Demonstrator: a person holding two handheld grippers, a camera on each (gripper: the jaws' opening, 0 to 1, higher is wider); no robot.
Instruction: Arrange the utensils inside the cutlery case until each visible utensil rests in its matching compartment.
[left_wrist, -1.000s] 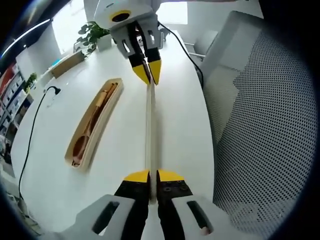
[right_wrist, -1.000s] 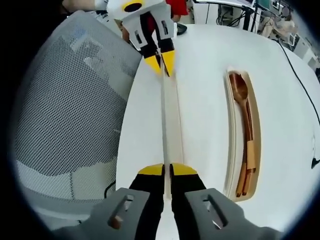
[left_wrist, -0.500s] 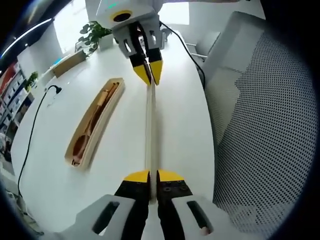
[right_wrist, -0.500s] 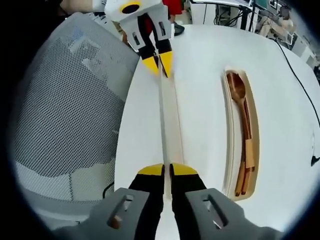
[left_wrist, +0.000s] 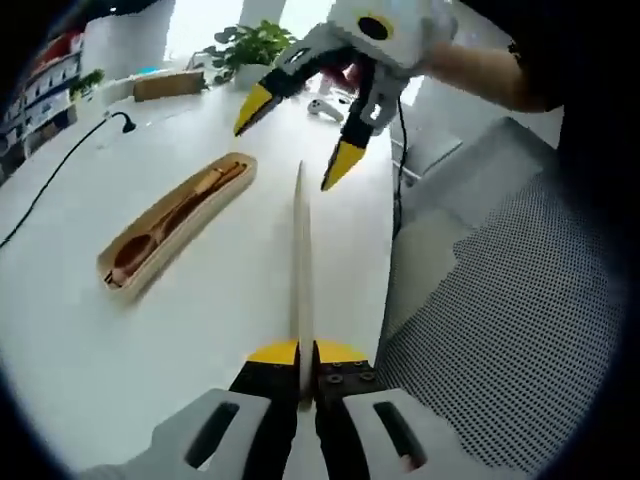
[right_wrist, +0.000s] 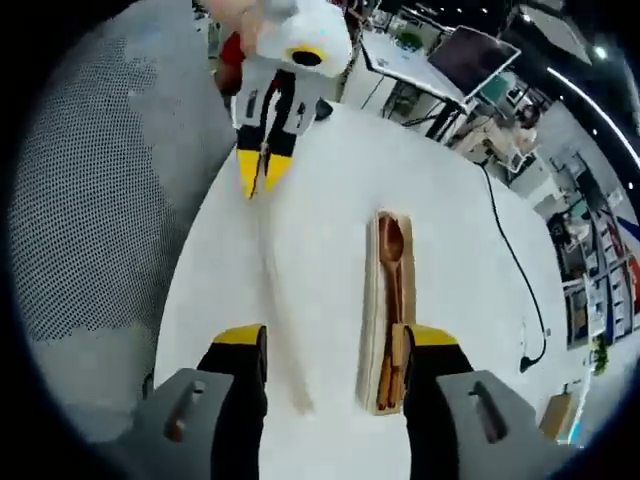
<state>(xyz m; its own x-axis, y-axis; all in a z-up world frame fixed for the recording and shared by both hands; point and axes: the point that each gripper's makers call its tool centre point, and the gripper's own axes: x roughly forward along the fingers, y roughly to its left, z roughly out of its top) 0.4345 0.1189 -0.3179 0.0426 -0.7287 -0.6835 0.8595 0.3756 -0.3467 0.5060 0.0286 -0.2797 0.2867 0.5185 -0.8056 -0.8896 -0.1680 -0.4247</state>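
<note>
Left claw (left_wrist: 300, 352), yellow-tipped with black jaws, is clamped on the near end of a long, thin, pale wooden lid (left_wrist: 300, 250) that runs away from it over the white bench (left_wrist: 120, 330); in the right gripper view the same claw (right_wrist: 262, 168) pinches the far end of that lid (right_wrist: 280, 300). Right claw (right_wrist: 335, 345) stands wide apart with nothing between its jaws, and in the left gripper view it (left_wrist: 295, 135) hovers spread above the far tip of the lid, a person's hand (left_wrist: 470, 70) behind it. Well to the side of the lid lies the cutlery case (left_wrist: 175, 225), a narrow light-wood tray with rounded ends; inside it rest a brown wooden spoon (left_wrist: 150, 240) and slim wooden sticks, too small to tell apart. In the right gripper view the case (right_wrist: 372, 320) sits beside the lid, its spoon (right_wrist: 390, 245) bowl at the far end. The bench is smooth, glossy white, with a black cable (right_wrist: 510, 260) trailing over it. A grey mesh chair back (left_wrist: 500, 330) stands next to the bench edge, and a potted plant (left_wrist: 250, 45) sits at the far end in a bright office.
</note>
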